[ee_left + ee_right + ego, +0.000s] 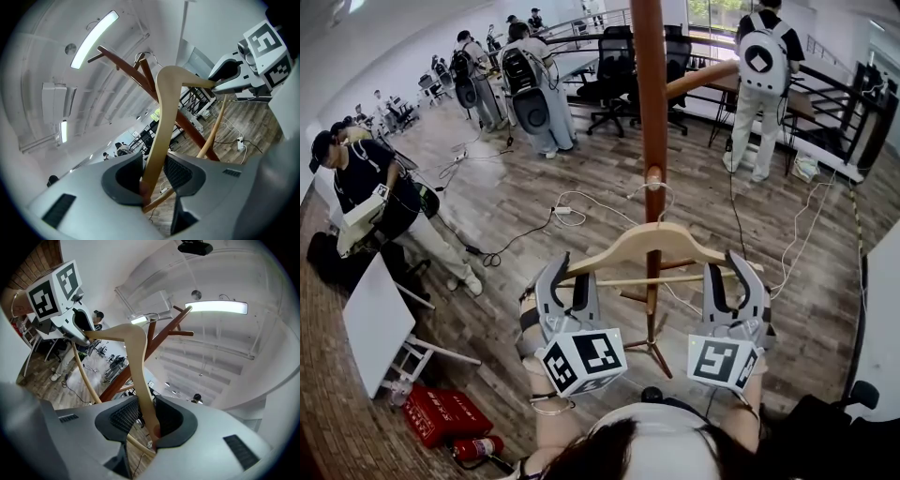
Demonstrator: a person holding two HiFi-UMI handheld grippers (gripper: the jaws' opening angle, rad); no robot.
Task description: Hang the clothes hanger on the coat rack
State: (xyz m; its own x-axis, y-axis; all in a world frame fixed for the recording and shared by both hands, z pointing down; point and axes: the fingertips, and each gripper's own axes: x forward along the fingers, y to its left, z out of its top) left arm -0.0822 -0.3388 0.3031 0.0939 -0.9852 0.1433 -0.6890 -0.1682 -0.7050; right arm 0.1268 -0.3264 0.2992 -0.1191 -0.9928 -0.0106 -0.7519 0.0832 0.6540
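A light wooden clothes hanger hangs level in the air, right in front of the brown coat rack pole. My left gripper is shut on its left end and my right gripper on its right end. In the left gripper view the hanger arm runs up from between the pads of the left gripper, with the rack's branches and the hanger's wire hook behind. The right gripper view shows the other arm between the pads of the right gripper and the rack beyond.
The rack stands on a tripod foot on a wooden floor crossed by cables. Several people stand around, one close at the left. Office chairs sit behind the rack. A white table and a red box are lower left.
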